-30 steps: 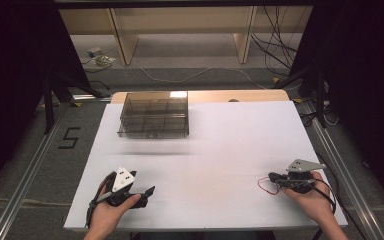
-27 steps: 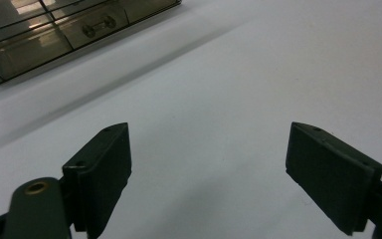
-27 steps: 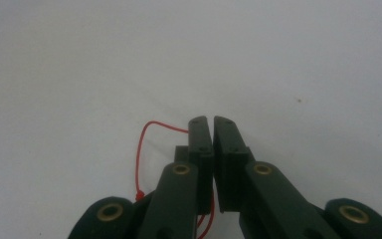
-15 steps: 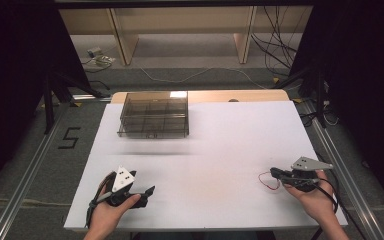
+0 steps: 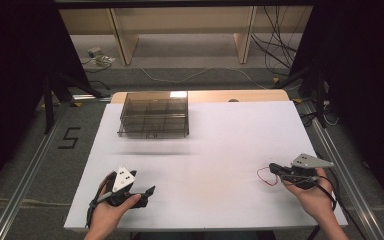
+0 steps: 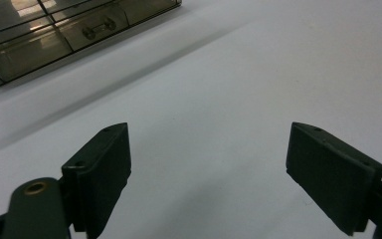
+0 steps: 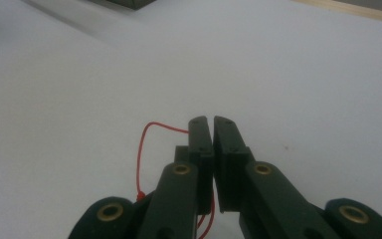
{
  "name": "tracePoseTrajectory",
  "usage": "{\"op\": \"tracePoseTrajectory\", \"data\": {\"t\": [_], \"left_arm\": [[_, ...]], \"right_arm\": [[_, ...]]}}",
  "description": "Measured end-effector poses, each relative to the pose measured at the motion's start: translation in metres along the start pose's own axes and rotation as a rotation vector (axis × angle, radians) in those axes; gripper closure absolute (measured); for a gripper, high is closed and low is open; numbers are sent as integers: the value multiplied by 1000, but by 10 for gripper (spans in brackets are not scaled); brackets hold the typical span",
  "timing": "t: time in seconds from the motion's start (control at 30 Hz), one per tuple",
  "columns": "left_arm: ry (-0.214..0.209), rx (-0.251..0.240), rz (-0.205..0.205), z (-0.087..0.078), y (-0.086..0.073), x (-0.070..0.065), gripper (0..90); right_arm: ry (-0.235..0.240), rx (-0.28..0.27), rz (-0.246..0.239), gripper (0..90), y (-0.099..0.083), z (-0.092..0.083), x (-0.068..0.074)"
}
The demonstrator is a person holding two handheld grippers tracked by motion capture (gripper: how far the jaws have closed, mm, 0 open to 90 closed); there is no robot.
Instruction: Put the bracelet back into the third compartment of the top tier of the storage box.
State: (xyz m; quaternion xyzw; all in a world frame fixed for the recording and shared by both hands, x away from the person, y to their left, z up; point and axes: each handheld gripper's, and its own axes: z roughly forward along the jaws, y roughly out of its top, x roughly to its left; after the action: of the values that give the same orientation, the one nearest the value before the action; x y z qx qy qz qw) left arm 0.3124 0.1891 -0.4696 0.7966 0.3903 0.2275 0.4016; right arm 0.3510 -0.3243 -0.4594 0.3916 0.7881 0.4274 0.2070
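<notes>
Right gripper (image 5: pixel 275 168) (thin red wire (image 5: pixel 264 176)) shifted

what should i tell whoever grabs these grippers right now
Left gripper: jaws wide open, nothing between them, resting low at the near left of the table, aimed toward the box.
Right gripper: jaws shut on a thin red wire that loops out to one side, at the near right.
Clear compartment box: far left of the white surface, well apart from both grippers.
Done: the wire is gripped.
Left: probably carrying the wire to the box; which compartment is unclear. Its contents are hard to make out.
</notes>
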Motion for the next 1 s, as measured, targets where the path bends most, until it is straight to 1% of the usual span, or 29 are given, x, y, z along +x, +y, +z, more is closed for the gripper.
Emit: {"op": "tracePoseTrajectory", "data": {"t": [0.23,0.27,0.3,0.33,0.4,0.43,0.53,0.6,0.67,0.73,0.8,0.87,1.0], "left_arm": [[-2,1,1,1,0,-1,175],[-1,1,1,1,0,-1,175],[-1,1,1,1,0,-1,175],[-1,0,1,1,0,-1,174],[1,-3,0,1,0,-1,174],[1,-3,0,1,0,-1,174],[1,-1,0,1,0,-1,174],[1,-2,0,1,0,-1,174],[2,-3,1,1,0,-1,173],[2,-2,1,1,0,-1,173],[2,-2,0,1,0,0,173],[1,-2,0,1,0,-1,173],[0,0,0,1,0,-1,172]], "right_arm": [[-2,-5,-4,871,6,3,2],[-3,-8,-10,871,7,3,2],[-3,-4,-4,871,8,3,2],[-3,-10,-13,871,9,4,2],[-7,-12,-8,871,11,5,3],[-5,-17,-15,871,12,6,3],[-7,-17,-8,871,14,6,4],[-9,-23,-13,871,15,7,4],[-8,-21,-5,871,16,7,5],[-9,-26,-11,871,18,8,5],[-9,-26,-4,871,19,9,6],[-8,-35,-15,871,20,10,6],[-9,-36,-12,871,23,11,8]]}}
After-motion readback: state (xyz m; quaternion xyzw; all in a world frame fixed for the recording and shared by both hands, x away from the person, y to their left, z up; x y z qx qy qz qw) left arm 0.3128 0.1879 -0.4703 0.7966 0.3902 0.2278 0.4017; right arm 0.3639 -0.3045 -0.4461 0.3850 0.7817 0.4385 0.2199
